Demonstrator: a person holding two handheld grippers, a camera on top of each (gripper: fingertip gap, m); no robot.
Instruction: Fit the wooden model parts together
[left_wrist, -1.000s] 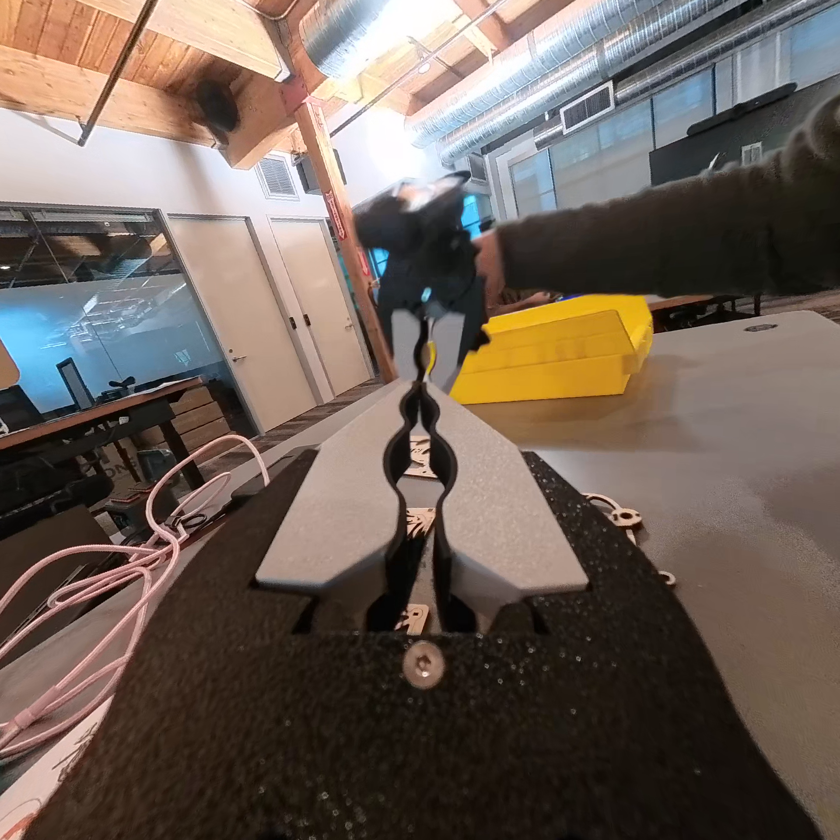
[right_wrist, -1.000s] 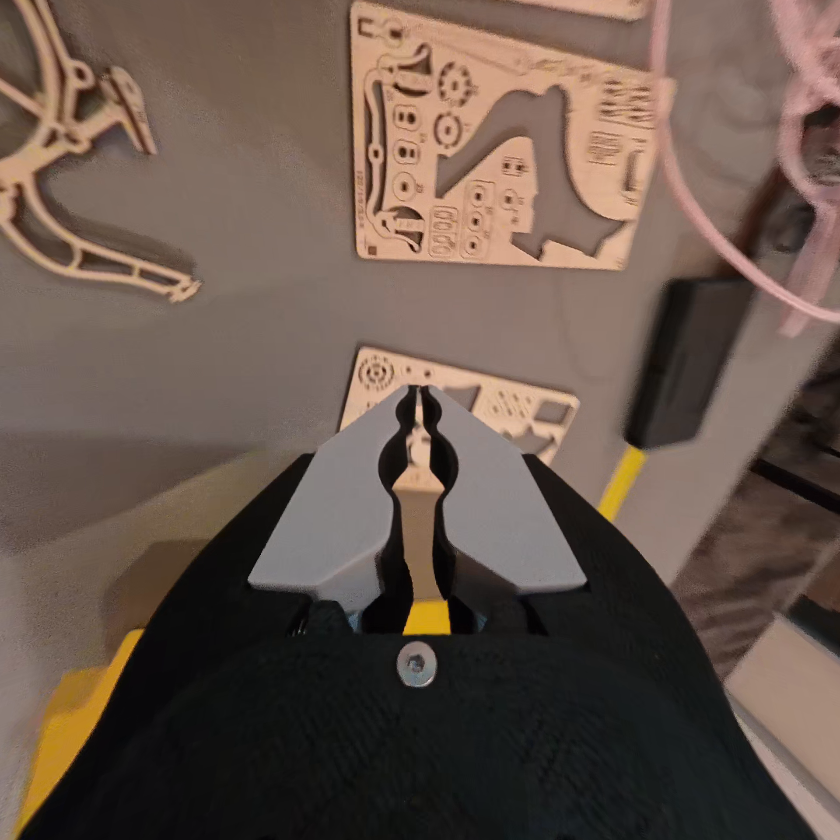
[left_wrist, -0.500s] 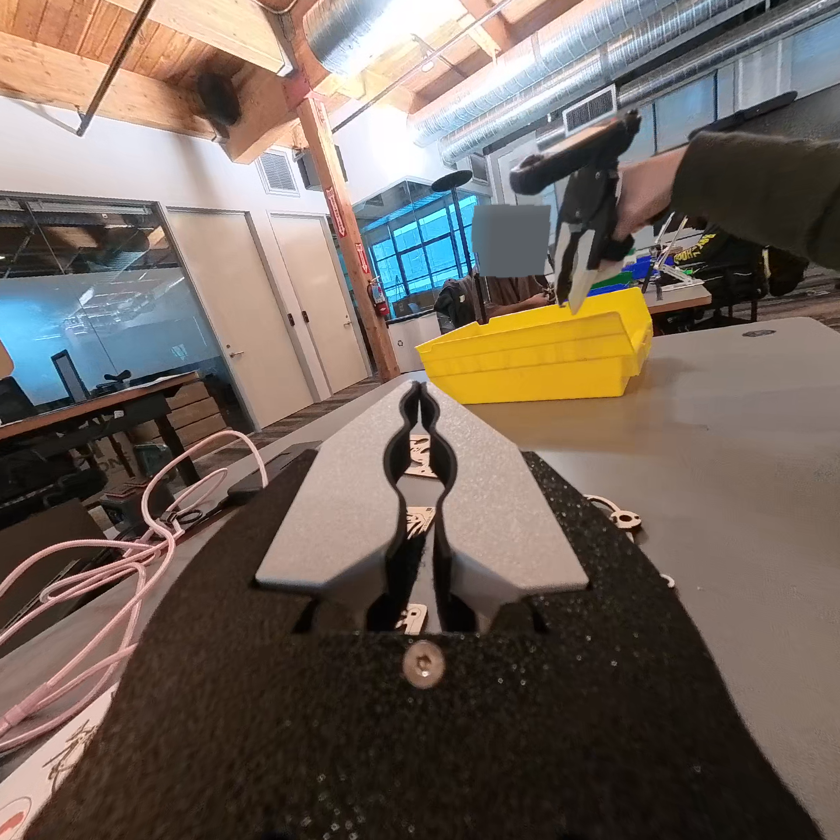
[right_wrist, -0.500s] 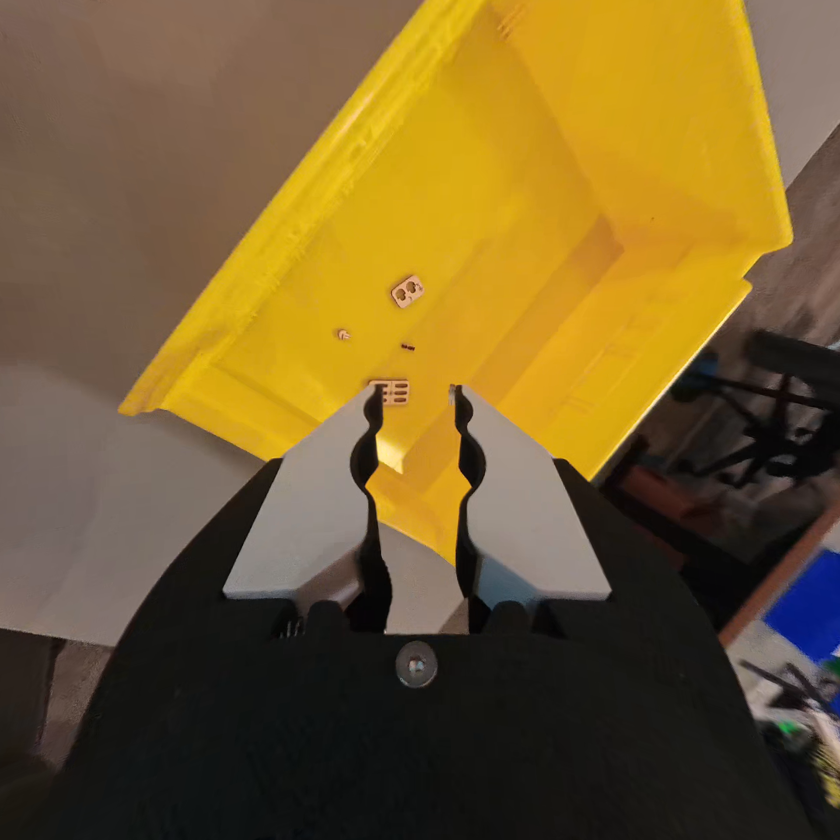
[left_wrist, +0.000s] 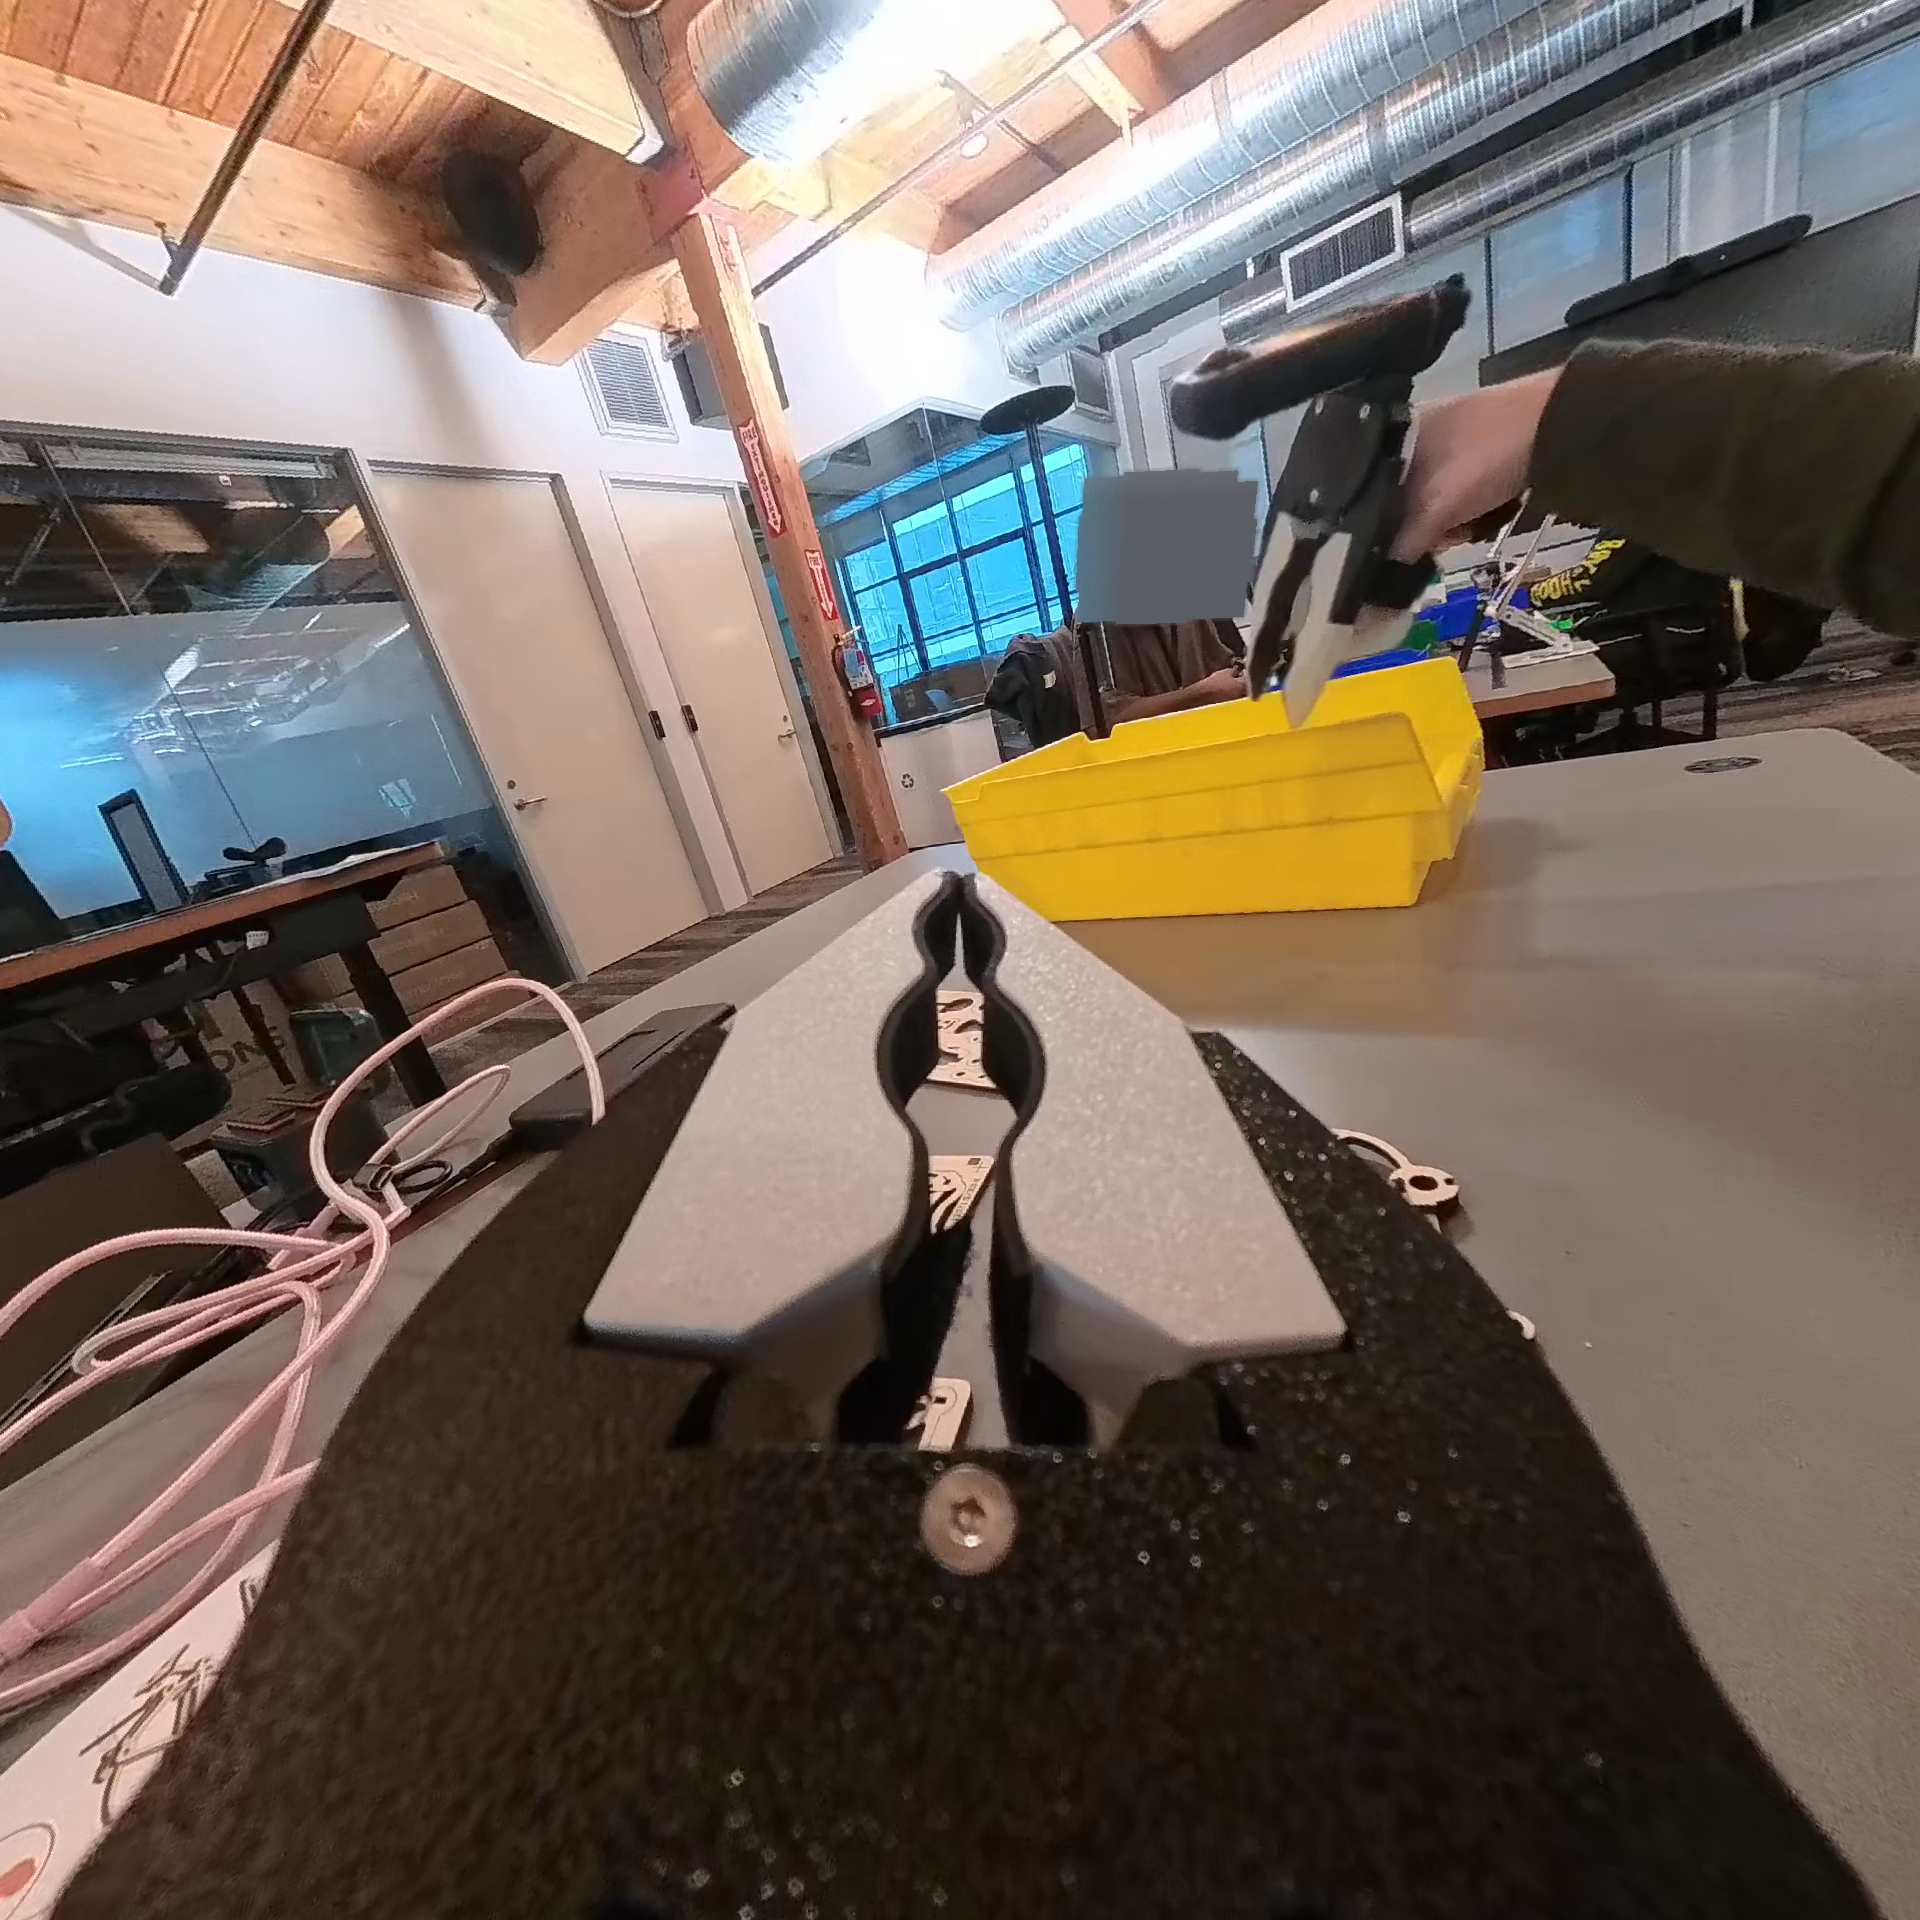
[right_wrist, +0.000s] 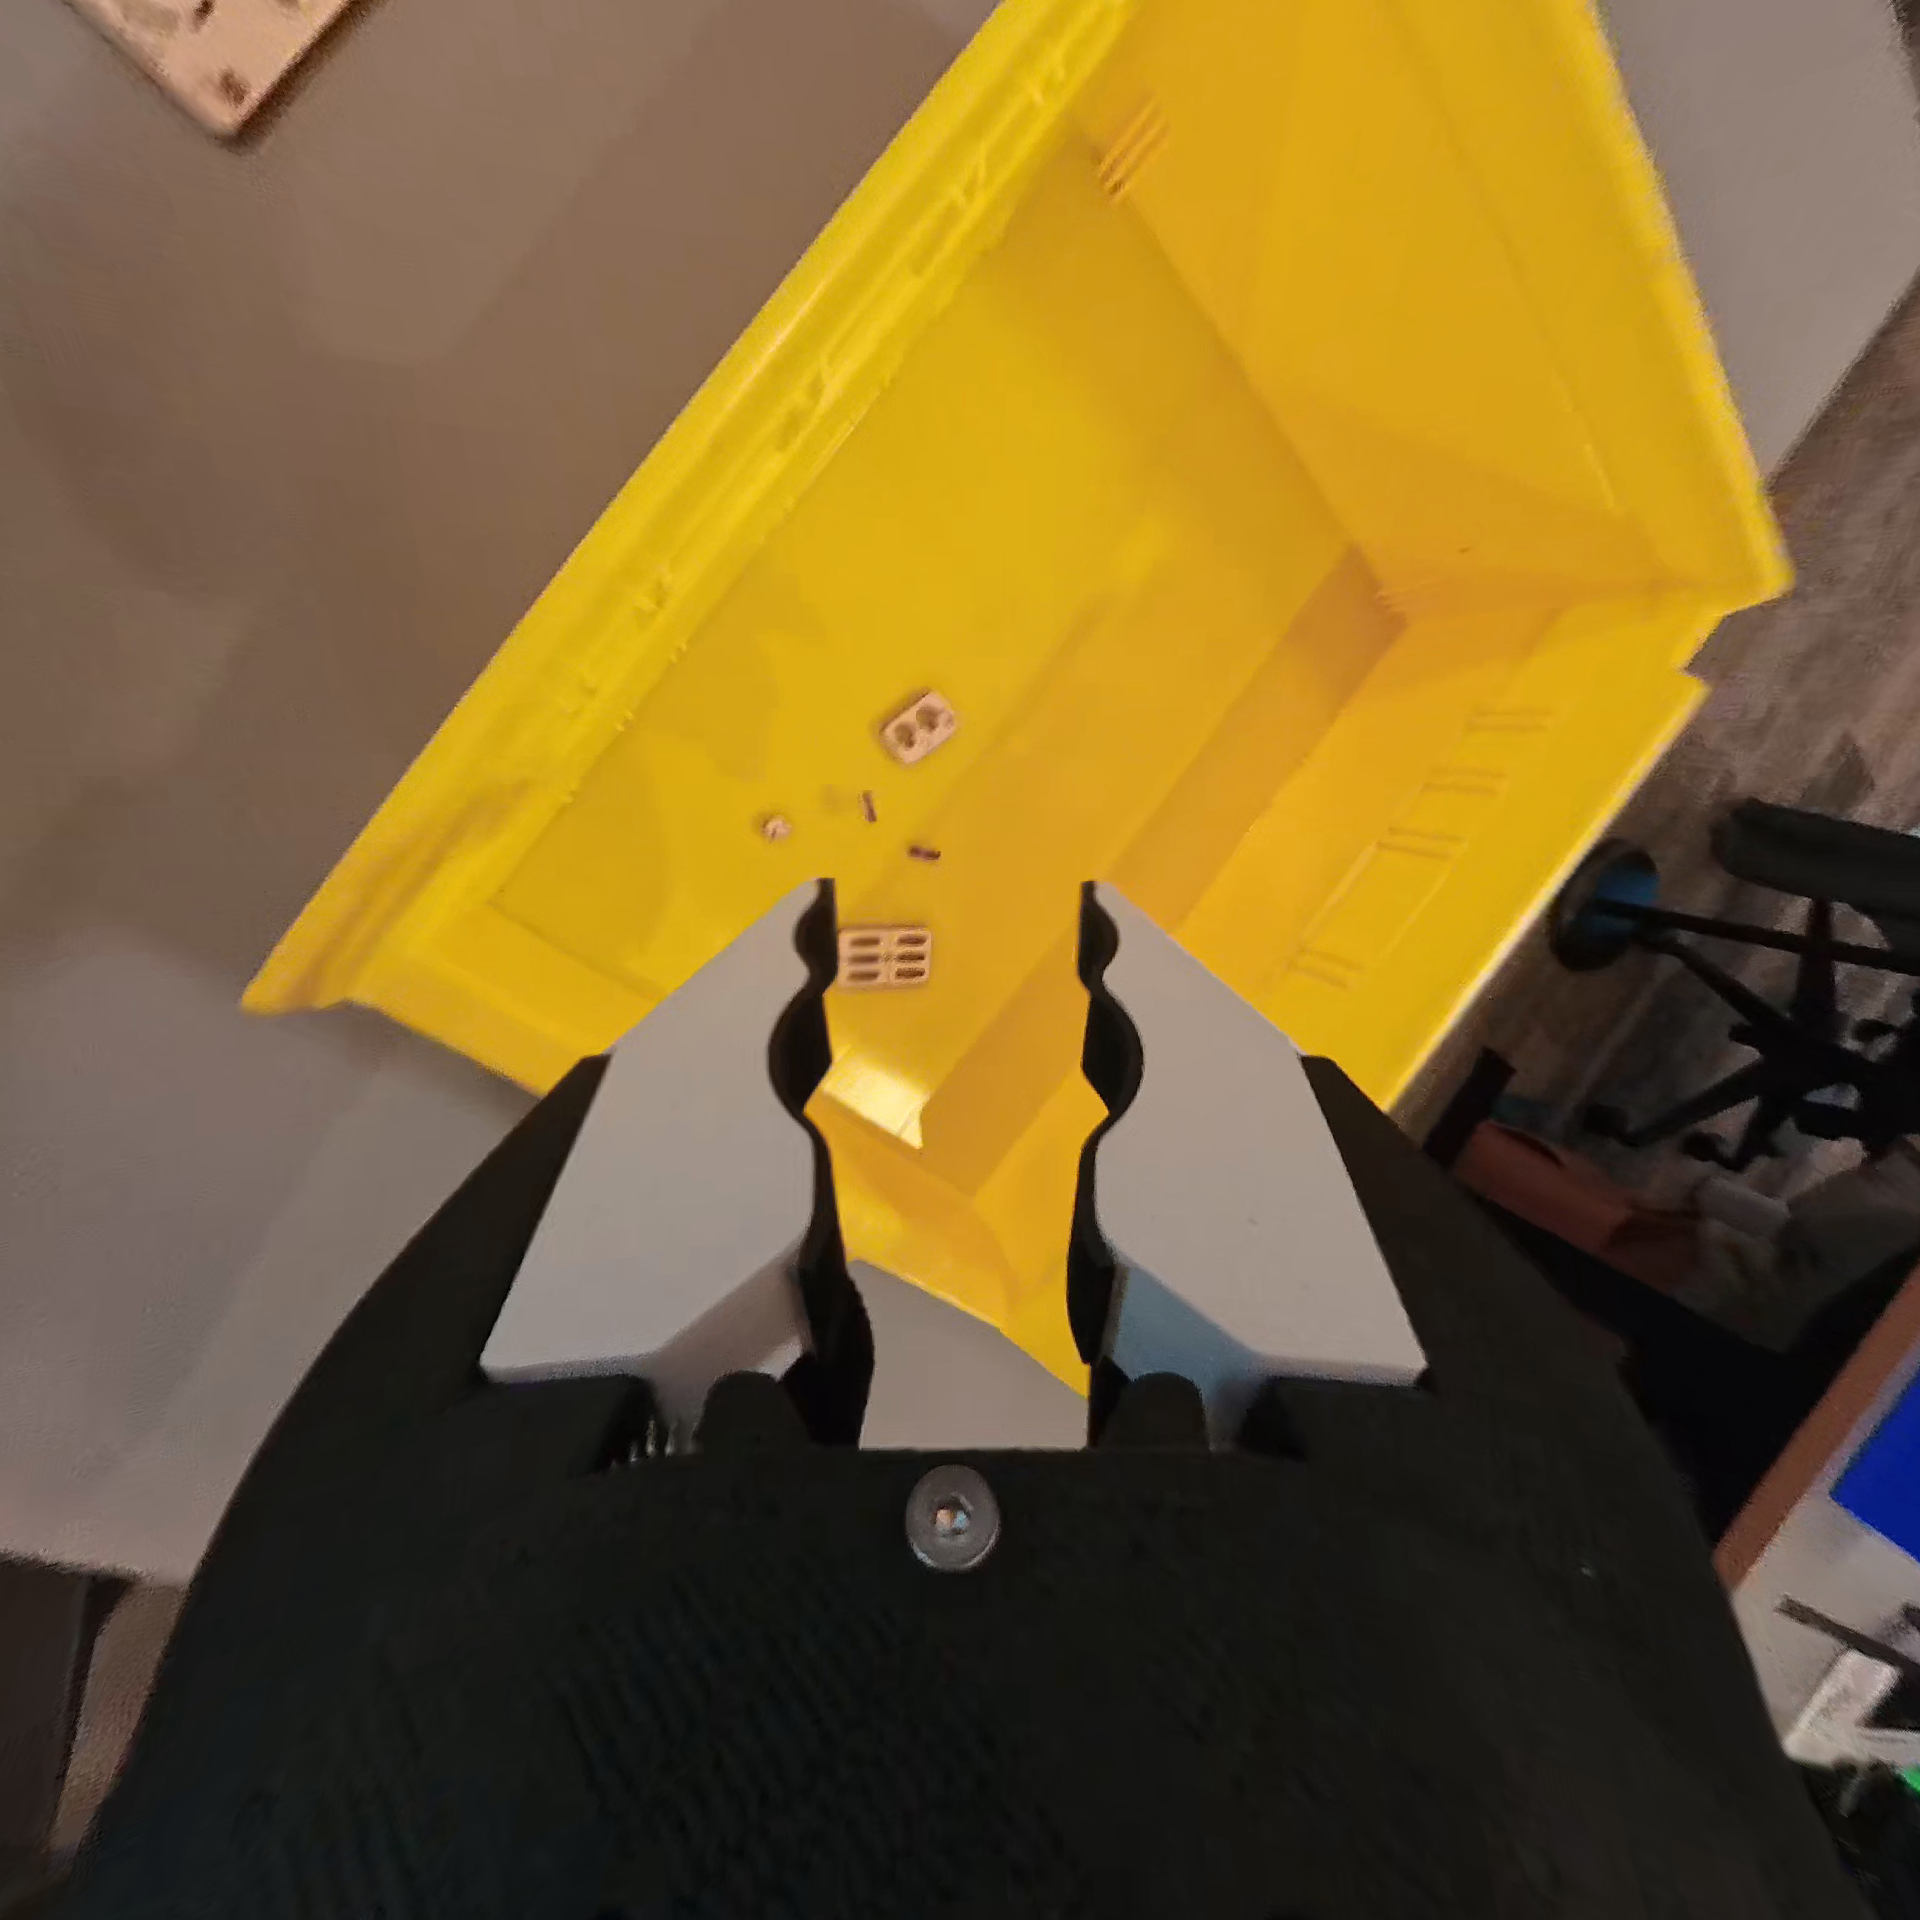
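My left gripper (left_wrist: 958, 883) is shut with nothing between its tips, low over the grey table (left_wrist: 1558, 1039). Through its gap I see pale wooden part sheets (left_wrist: 961, 1049) lying on the table below it. My right gripper (right_wrist: 954, 894) is open and empty, pointing down into the yellow bin (right_wrist: 1299, 312). It also shows in the left wrist view (left_wrist: 1288, 696), held above the bin (left_wrist: 1216, 831). On the bin floor lie a two-hole wooden offcut (right_wrist: 918, 725), a slotted offcut (right_wrist: 883, 956) and several tiny bits (right_wrist: 923, 852).
A cut-out wooden frame piece (left_wrist: 1413, 1179) lies right of my left gripper. A corner of a wooden sheet (right_wrist: 208, 52) lies on the table beyond the bin. Pink cable (left_wrist: 312, 1247) and a black box (left_wrist: 613, 1070) sit at the left table edge. The table edge and chairs (right_wrist: 1766, 987) lie right of the bin. Tip to tip, the grippers are about 40 cm apart.
My right gripper swung from above the wooden sheets to over the yellow bin and opened, wider now than half a second ago. My left gripper has stayed shut and still.
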